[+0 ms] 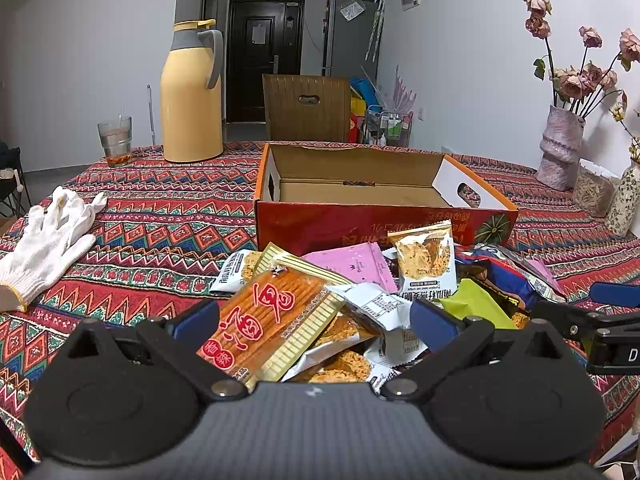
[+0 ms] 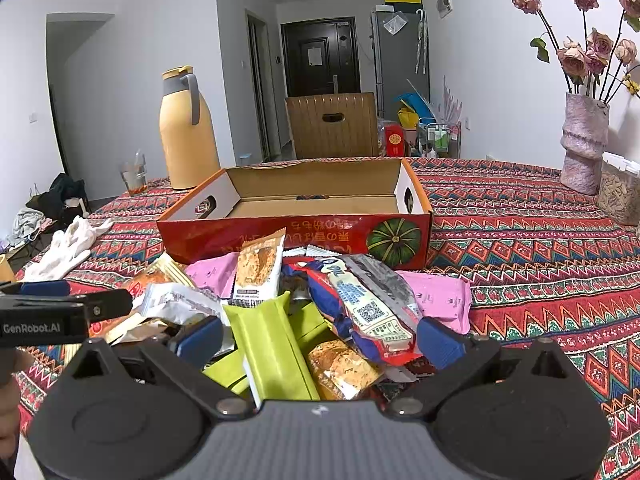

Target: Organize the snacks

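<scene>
A pile of snack packets lies on the patterned tablecloth in front of an open red cardboard box (image 1: 360,228) (image 2: 280,236), which looks empty inside. My left gripper (image 1: 316,320) is open over the pile's left side, its blue pads either side of an orange biscuit-stick packet (image 1: 268,316). My right gripper (image 2: 320,336) is open over the pile's right side, around a green packet (image 2: 276,344) and a blue-red-white packet (image 2: 360,308). Pink packets (image 1: 352,260) (image 2: 440,296) and a small crisp-cake packet (image 1: 426,260) (image 2: 258,268) lie nearer the box.
A yellow thermos (image 1: 192,92) and a glass (image 1: 115,140) stand at the far left of the table. White gloves (image 1: 48,236) lie at the left. A vase of dried roses (image 1: 560,148) (image 2: 584,144) and a seed container (image 2: 620,192) stand at the right. A chair (image 1: 308,108) is behind the table.
</scene>
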Tool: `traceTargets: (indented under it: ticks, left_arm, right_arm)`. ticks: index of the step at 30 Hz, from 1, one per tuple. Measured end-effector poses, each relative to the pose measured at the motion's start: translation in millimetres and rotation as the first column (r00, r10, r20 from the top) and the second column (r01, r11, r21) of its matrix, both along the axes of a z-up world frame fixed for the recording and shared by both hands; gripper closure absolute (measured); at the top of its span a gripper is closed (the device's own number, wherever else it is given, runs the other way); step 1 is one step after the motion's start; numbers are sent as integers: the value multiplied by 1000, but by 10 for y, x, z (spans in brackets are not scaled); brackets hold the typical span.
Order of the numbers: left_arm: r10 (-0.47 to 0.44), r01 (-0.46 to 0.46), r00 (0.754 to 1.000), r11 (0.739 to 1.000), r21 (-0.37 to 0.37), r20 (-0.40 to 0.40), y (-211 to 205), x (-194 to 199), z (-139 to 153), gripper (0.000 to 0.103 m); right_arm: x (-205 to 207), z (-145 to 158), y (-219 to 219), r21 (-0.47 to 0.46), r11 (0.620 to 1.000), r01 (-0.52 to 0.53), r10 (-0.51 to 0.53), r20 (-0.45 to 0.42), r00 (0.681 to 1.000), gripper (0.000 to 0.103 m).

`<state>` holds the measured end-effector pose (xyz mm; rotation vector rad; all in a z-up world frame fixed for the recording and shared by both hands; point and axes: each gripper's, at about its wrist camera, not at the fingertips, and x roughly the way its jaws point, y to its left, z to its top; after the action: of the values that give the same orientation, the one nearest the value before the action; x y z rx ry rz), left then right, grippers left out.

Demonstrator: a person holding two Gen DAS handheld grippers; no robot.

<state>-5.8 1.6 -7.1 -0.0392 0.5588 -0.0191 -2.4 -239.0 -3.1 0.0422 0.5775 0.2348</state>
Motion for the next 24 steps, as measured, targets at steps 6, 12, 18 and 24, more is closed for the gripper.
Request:
traceTargets:
  ticks: [6,12,18,24]
  left_arm:
    - [0,0,1000,1000,0,0,4,2,1,0]
    - [0,0,1000,1000,0,0,3,1,1,0]
    - [0,0,1000,1000,0,-1,2,-5,-3,0]
    - [0,0,1000,1000,0,-1,2,-5,-3,0]
  right_arm:
    - [-6,-3,0,0,1000,1,-1,1,1000,0]
    - [-9,-4,-3,-1,1000,0,0,1,1000,0]
    - [-8,-4,1,-1,1000,1,-1,1,1000,0]
    - [-13,-5,0,-2,1000,-1,1,1,1000,0]
